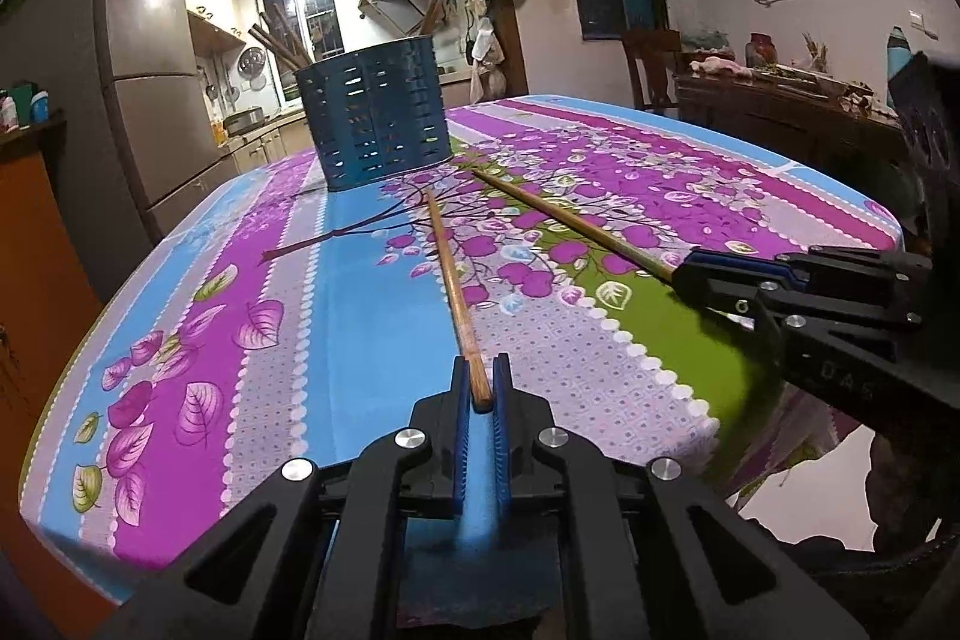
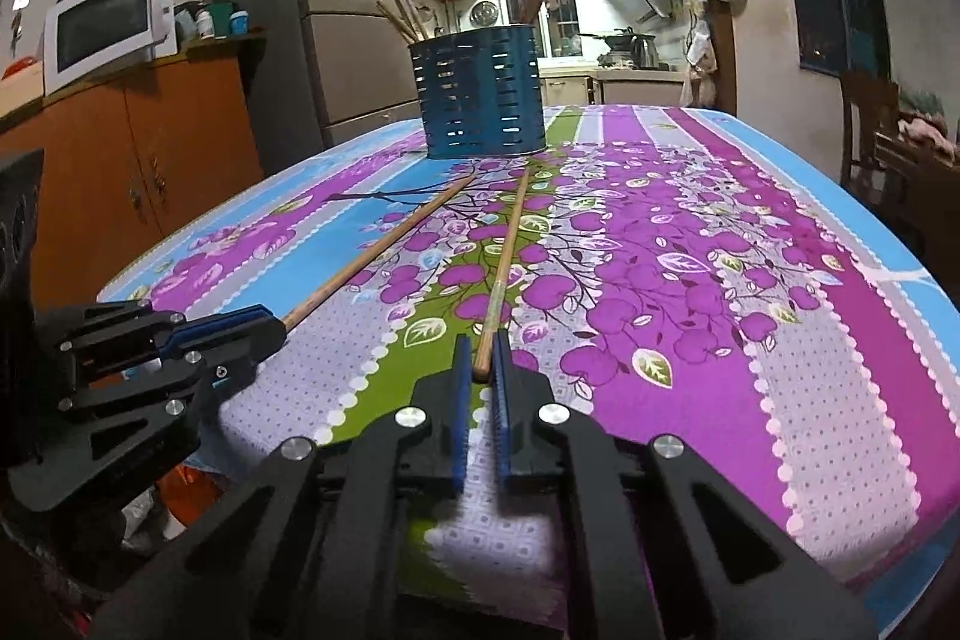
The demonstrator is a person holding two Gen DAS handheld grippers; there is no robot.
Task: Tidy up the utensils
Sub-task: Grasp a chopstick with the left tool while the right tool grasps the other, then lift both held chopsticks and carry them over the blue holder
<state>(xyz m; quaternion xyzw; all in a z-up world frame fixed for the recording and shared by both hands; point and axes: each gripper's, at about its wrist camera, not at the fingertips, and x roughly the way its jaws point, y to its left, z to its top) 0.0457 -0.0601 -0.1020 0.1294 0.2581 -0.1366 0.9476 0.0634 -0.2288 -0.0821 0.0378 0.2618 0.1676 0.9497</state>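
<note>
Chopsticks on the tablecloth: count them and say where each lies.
2. One chopstick is in the left gripper; the other chopstick in the right gripper. More stand in the blue holder.

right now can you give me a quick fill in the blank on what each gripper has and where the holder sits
1. The left gripper has its jaws shut on a wooden ____.
2. The right gripper grips ____ chopstick.
3. The slotted holder is coloured ____.
4. The holder stands on a floral ____.

Missing words: chopstick; one; blue; tablecloth
</note>
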